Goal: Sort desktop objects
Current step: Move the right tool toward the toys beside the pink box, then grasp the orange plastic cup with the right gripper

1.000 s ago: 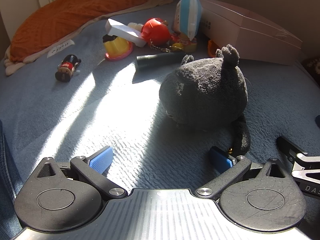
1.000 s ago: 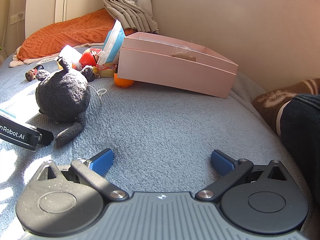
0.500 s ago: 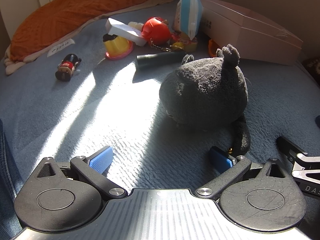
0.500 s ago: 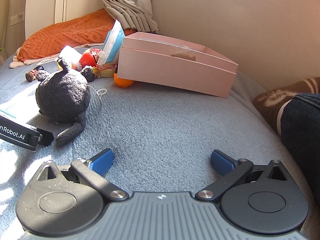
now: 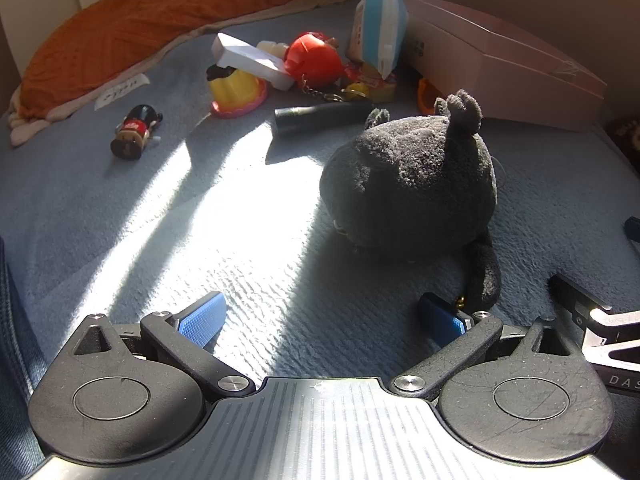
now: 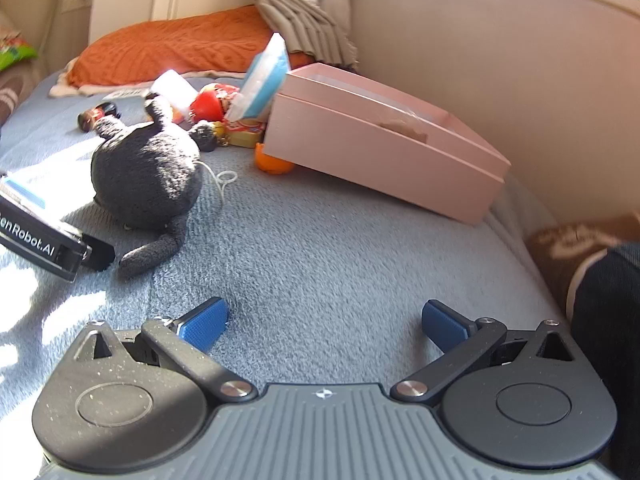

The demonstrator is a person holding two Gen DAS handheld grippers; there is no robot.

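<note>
Barely begun, by the look of it: nearly everything loose on the blue blanket (image 5: 120,208), and only one small brownish item visible inside the pink box (image 6: 384,148), too indistinct to name.

Counted left to right in the left wrist view:
- One small soldier figurine (image 5: 136,131), lying alone at middle left.
- One yellow cup-shaped toy (image 5: 236,90) with a white flat box (image 5: 252,60) leaning over it, upper centre.
- One red round toy (image 5: 314,60) just right of that, with a keychain trailing below.
- One black cylinder (image 5: 320,118) lying flat in front of the pile.
- One blue-and-white packet (image 5: 380,34) standing up against the pink box.
- One small yellow-red packet (image 5: 374,84) under the packet, and one orange piece (image 5: 425,94) tucked at the box's foot.
- One black plush toy (image 5: 412,184), centre right, nearest of all, tail reaching down to the lower right.

Left gripper (image 5: 320,320) low at the bottom of the frame, fingers spread wide, holding nothing, right blue pad just beside the plush tail. Right gripper (image 6: 324,322) likewise spread and empty over bare blanket, well apart from the pile.

Left to do, as judged: all of the loose items, most likely into the pink box at upper right.
</note>
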